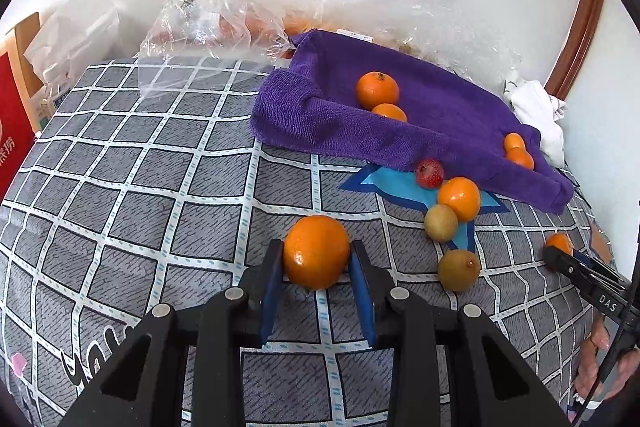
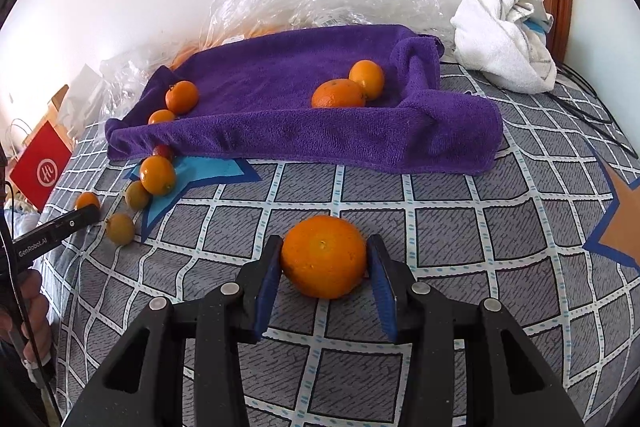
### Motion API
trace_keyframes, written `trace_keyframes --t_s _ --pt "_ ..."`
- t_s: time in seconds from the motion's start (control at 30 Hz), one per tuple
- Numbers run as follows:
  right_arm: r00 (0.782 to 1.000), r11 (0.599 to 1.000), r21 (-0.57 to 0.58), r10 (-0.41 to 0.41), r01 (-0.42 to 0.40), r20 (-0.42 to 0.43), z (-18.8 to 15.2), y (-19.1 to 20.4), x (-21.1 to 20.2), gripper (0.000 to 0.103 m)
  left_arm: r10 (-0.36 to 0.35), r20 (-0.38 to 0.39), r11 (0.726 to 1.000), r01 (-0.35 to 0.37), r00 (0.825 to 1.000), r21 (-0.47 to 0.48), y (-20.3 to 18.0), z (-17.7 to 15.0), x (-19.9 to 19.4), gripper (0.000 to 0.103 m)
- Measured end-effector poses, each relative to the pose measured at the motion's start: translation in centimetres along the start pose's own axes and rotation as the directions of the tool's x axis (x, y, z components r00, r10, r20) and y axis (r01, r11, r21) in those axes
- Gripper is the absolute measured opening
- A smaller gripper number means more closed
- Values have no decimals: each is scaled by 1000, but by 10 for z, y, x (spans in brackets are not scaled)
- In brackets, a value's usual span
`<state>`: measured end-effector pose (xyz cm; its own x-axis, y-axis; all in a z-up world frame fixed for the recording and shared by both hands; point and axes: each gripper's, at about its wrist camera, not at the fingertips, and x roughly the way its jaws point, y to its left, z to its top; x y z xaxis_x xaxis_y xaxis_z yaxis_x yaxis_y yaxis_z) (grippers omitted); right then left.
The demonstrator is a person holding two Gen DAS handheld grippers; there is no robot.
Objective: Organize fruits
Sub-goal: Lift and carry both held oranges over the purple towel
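An orange [image 1: 316, 251] sits between the left fingers [image 1: 274, 269] (seemingly gripped).

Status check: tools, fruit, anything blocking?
Left tool shut on round orange fruit. Right tool straddles second orange on checked bedspread, grip unclear. Loose small fruits lie before purple towel.

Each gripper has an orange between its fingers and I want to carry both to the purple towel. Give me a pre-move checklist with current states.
1. Left gripper grip on left-hand orange: ok, pads closed against both sides.
2. Right gripper grip on right-hand orange: cannot tell; it sits between the pads, but contact on one side is unclear.
3. Room on purple towel: ok, four oranges near its ends, middle bare.
4. Right gripper's path to the towel: ok, only bedspread between.
5. Loose fruits before the towel: not ok, unsorted.
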<state>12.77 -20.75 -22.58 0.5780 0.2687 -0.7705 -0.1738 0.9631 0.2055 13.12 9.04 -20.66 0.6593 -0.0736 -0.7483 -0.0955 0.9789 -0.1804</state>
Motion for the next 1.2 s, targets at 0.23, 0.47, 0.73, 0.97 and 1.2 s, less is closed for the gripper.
trace_keyframes --t_s 0.23,0.47,0.73,0.97,1.2 --pt "1000 1000 18 2 -2 7 0 -1 0 45 -76 16 996 77 997 -54 12 -1 -2 31" --pt "1000 999 47 3 -4 30 -1 -5 -5 40 -109 45 990 113 993 -84 16 -3 -7 31" --pt "999 999 52 5 -8 50 -3 -7 -9 40 -143 52 984 148 988 -101 20 -3 -8 31" --pt "994 998 42 -59 55 93 -4 -6 -18 40 -174 46 969 179 984 -169 30 -2 -6 31" --pt "994 997 62 -60 55 90 0 -7 -22 40 -149 80 981 158 986 -117 21 -3 -14 31"
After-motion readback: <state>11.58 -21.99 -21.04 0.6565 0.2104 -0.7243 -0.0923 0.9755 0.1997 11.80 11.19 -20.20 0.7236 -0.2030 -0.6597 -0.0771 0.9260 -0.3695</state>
